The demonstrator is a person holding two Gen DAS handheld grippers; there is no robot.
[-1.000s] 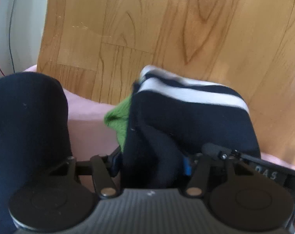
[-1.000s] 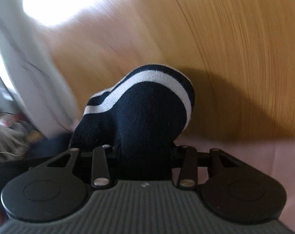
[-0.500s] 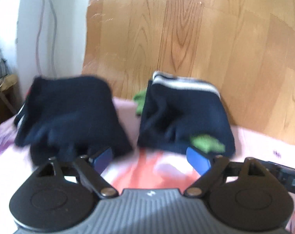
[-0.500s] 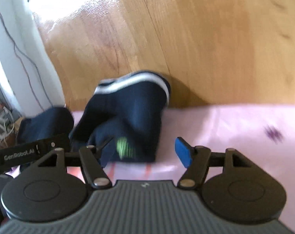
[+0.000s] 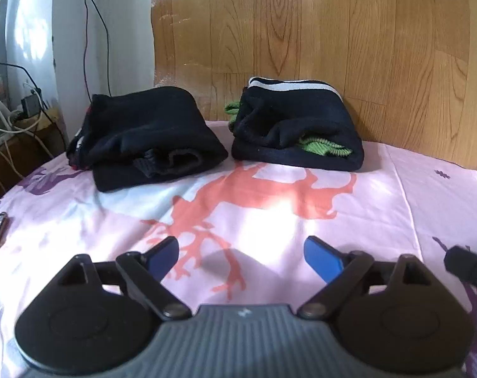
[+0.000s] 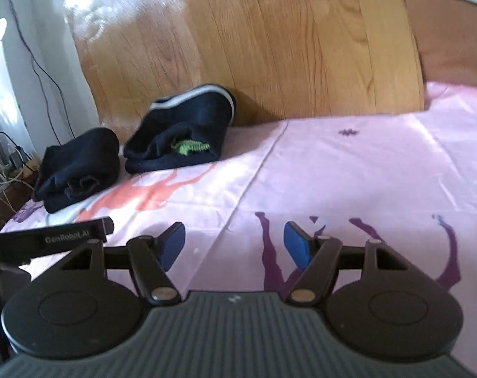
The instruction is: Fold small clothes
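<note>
While the pink sheet (image 5: 380, 189) fills my view, the striped folded garment (image 5: 296, 132) lies against the wooden headboard (image 5: 333, 37), soft and light; I'd pinch its folded edge. Left gripper (image 5: 241, 256) and right gripper (image 6: 234, 245) have just spread, empty.

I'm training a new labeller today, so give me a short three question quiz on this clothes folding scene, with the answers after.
1. True or false: the left gripper is clamped on a garment.
2. Which folded bundle shows green fabric: A) the plain dark bundle, B) the bundle with the white stripe, C) both?
3. What do the two bundles rest on, and what stands right behind them?

Key
1. False. Its jaws are open with only the sheet between them; they have just been opening, as have those of the right gripper, which is also empty.
2. B.
3. The pink printed sheet, side by side and apart, with the wooden board behind.
</note>
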